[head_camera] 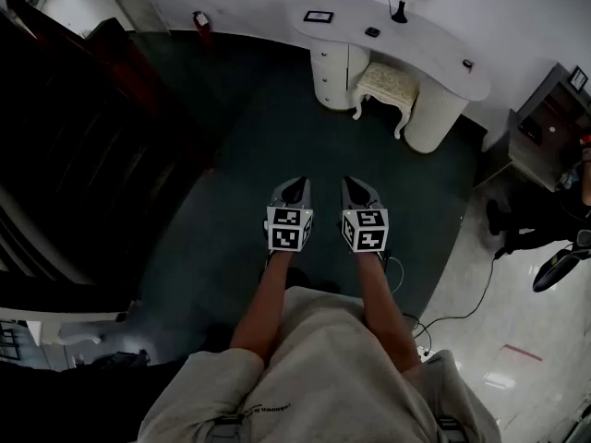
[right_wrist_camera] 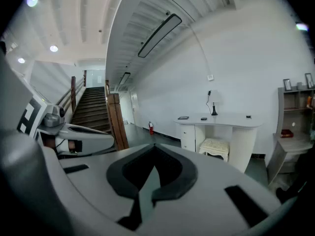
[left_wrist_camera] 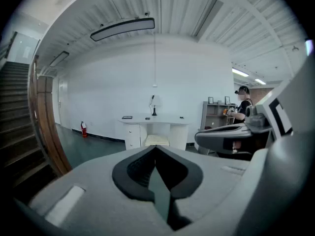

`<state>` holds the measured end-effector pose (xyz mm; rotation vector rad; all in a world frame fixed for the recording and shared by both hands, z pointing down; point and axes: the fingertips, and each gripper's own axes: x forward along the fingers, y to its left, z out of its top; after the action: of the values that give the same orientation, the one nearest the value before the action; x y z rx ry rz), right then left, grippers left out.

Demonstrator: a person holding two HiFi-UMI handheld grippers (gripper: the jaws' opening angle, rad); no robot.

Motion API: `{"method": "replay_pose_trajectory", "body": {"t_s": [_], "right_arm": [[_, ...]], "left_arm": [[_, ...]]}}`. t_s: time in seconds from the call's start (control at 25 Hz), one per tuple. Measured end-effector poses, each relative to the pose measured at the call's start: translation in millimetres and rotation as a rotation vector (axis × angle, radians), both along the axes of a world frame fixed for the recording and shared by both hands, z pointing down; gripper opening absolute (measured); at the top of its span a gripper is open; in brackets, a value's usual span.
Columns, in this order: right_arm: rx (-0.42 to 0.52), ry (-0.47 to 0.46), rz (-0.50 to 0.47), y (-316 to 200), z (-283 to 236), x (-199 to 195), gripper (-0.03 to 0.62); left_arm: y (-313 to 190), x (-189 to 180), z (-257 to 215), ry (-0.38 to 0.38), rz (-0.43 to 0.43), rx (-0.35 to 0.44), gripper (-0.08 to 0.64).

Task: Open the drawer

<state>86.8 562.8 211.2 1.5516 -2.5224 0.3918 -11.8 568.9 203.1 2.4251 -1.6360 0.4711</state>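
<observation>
A white curved desk (head_camera: 420,52) stands against the far wall, with a drawer column (head_camera: 332,74) under its left end and a cream stool (head_camera: 386,85) beneath it. The left gripper view shows the drawer column (left_wrist_camera: 132,135) small and far off; in the right gripper view the drawers (right_wrist_camera: 187,134) sit left of the stool (right_wrist_camera: 216,147). My left gripper (head_camera: 294,186) and right gripper (head_camera: 356,186) are side by side in front of me, well short of the desk. In their own views, the left gripper (left_wrist_camera: 155,149) and right gripper (right_wrist_camera: 153,147) are both shut with nothing between the pads.
A dark wooden staircase (head_camera: 83,137) fills the left side. At the right, a shelf unit (head_camera: 552,123) stands with a person (left_wrist_camera: 242,107) beside it. A red fire extinguisher (head_camera: 200,21) stands by the far wall. A cable (head_camera: 462,312) trails over the floor near my feet.
</observation>
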Motion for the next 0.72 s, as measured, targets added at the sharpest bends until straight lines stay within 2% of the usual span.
{"method": "replay_pose_trajectory", "body": {"t_s": [0.2, 0.36, 0.52, 0.72], "right_arm": [[-0.025, 0.046, 0.011, -2.9, 5.6, 14.6, 0.015], [-0.030, -0.049, 0.019, -9.2, 3.5, 21.7, 0.015], [0.005, -0.083, 0.010, -15.6, -5.0, 15.1, 0.015], [0.015, -0.156, -0.012, -41.6, -5.6, 7.6, 0.017]], "left_arm": [[0.5, 7.2, -4.2, 0.040, -0.009, 0.016, 0.009], [-1.4, 15.7, -2.3, 0.043, 0.016, 0.008, 0.009], [-12.9, 13.0, -0.9, 0.055, 0.015, -0.012, 0.009], [-43.6, 19.2, 5.0, -0.026, 0.021, 0.000, 0.009]]}}
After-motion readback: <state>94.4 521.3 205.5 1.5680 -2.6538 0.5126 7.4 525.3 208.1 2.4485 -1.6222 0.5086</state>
